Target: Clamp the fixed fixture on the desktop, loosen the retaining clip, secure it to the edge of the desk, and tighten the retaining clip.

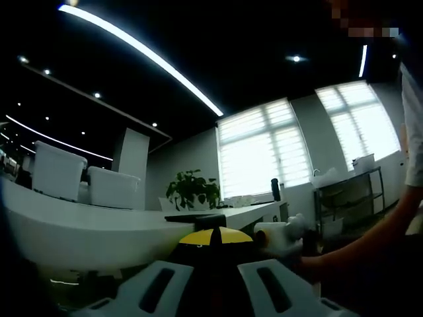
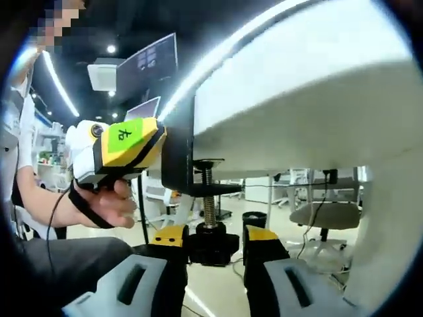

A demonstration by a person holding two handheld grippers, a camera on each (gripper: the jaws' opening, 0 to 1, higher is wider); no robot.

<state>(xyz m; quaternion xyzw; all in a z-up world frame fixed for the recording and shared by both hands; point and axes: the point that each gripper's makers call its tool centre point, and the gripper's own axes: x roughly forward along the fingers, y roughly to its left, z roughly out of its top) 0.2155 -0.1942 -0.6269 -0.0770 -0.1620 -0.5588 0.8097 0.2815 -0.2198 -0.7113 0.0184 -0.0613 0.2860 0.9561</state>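
Presently, the black metal C-clamp fixture (image 2: 178, 148) is sitting on the edge of the white desk (image 2: 304, 99), its upright bar against the desk's rim and its lower arm reaching beneath the underside. The threaded screw (image 2: 209, 198) is running down from that arm to a black knob (image 2: 210, 246) at its bottom end.

The right gripper (image 2: 211, 247) is closing on this knob: its two yellow-tipped jaws are standing just apart, one on each side of the knob and touching it.

The left gripper (image 2: 122, 153), seen in the right gripper view as a yellow, white and black body with a green label, is sitting level with the desk edge, its front end against the fixture's upright bar. A person's hand (image 2: 109, 205) is wrapping its handle from below, with a black strap running across the wrist.

In the left gripper view, the jaws of that gripper (image 1: 213, 247) are pointing along the white desk surface (image 1: 86, 228) with a dark part between them; whether they are gripping it cannot be determined. A person's forearm (image 1: 357, 247) is reaching in from the right.
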